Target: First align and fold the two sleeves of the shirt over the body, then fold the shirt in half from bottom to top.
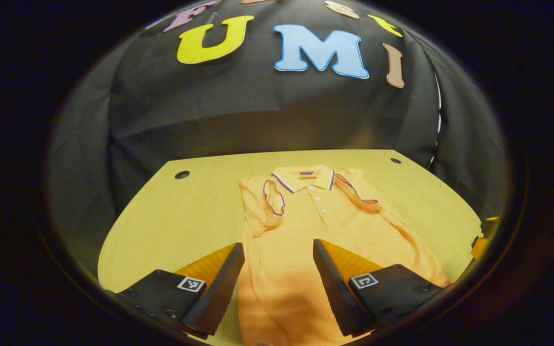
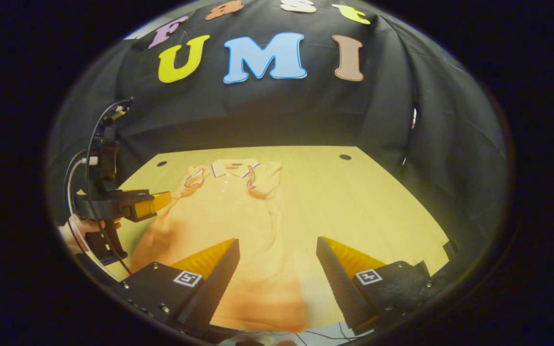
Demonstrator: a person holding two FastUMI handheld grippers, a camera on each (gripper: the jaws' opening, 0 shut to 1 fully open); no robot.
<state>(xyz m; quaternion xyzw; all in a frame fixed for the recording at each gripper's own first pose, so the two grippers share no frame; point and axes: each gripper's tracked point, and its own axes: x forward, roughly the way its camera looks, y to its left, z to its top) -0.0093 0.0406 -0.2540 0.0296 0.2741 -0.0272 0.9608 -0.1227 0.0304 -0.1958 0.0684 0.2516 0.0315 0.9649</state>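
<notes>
A: Largest first. Wooden table (image 1: 185, 211), two round holes near its far corners.

B: Noted. On it the shirt (image 1: 301, 226), an orange polo lying flat, collar (image 1: 302, 179) toward the booth wall, hem toward the near edge. Both sleeves lie folded in over the body; trimmed cuffs sit beside the collar.

A: Left gripper (image 1: 278, 250)?

B: Above the lower body of the shirt, fingers spread wide, nothing between them. In the right gripper view it shows at the shirt's left side (image 2: 154, 204), held by a hand (image 2: 82, 230), cables trailing.

A: Right gripper (image 2: 277, 247)?

B: Also wide apart, holding nothing, near the hem; cloth and bare table show between its fingers.
</notes>
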